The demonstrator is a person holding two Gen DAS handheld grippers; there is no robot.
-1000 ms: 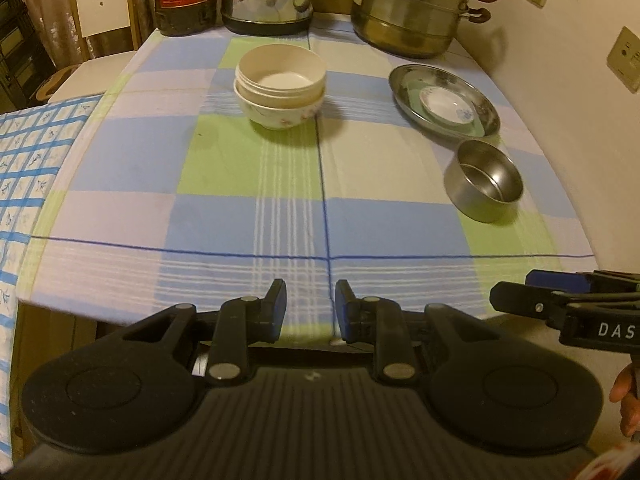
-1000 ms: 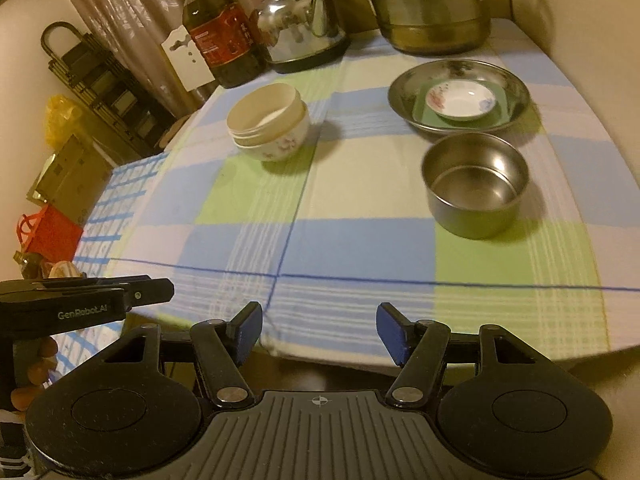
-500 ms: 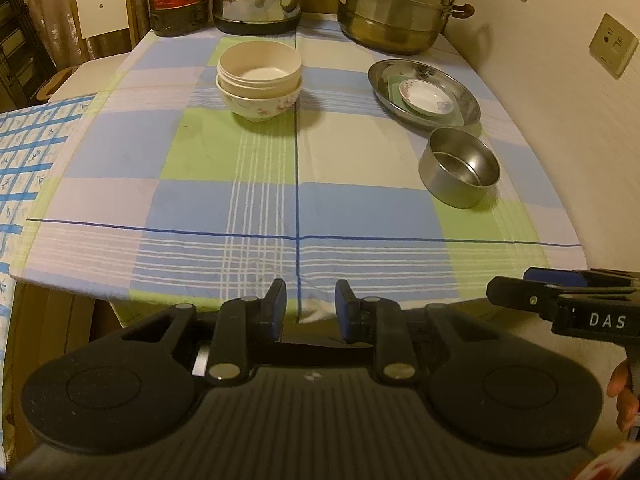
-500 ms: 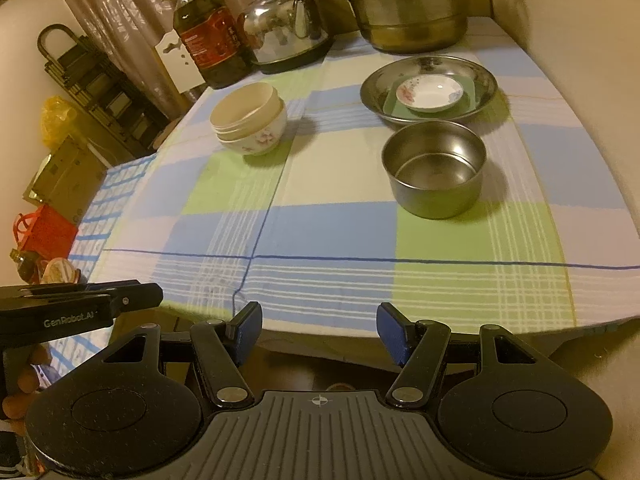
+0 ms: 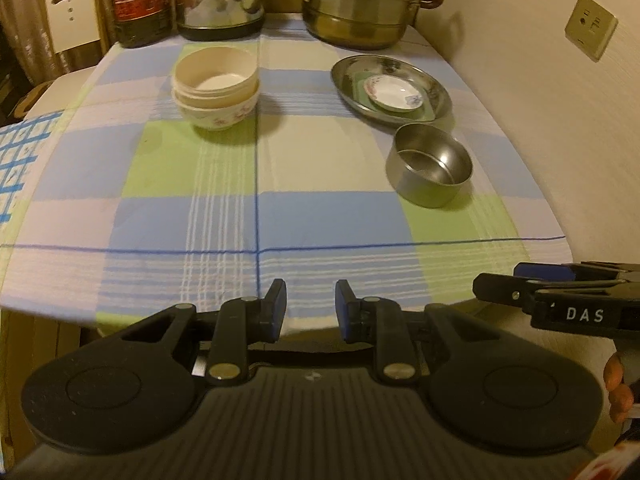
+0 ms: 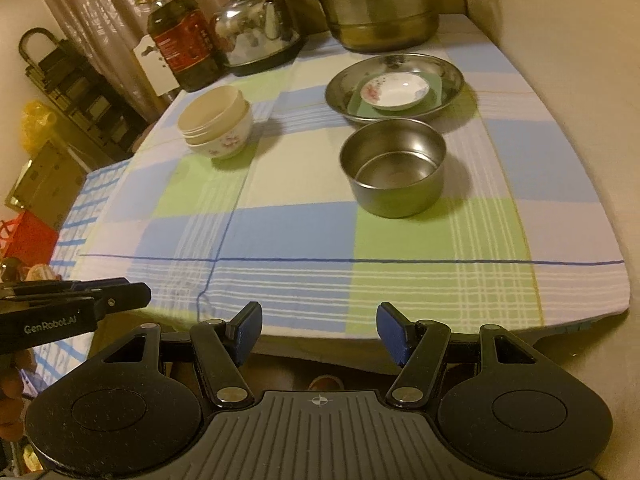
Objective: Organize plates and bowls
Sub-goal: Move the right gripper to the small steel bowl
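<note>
A stack of cream bowls (image 5: 215, 86) (image 6: 216, 127) stands at the far left of the checked tablecloth. A steel bowl (image 5: 430, 170) (image 6: 394, 166) stands at the right. Behind it a steel plate (image 5: 390, 90) (image 6: 394, 87) holds a green square plate and a small flowered white dish (image 5: 394, 93) (image 6: 394, 90). My left gripper (image 5: 310, 306) is partly open and empty at the table's near edge. My right gripper (image 6: 319, 334) is open and empty at the near edge, in line with the steel bowl.
At the back stand an oil bottle (image 6: 182, 46), a steel kettle (image 6: 260, 30) and a large stacked steamer pot (image 6: 380, 4). A wall runs along the right side (image 5: 560, 120). A chair and shelves are left of the table.
Both grippers moved back from the table half a second ago and have come closer to it again. Neither set of jaws changed, and the dishes have not moved.
</note>
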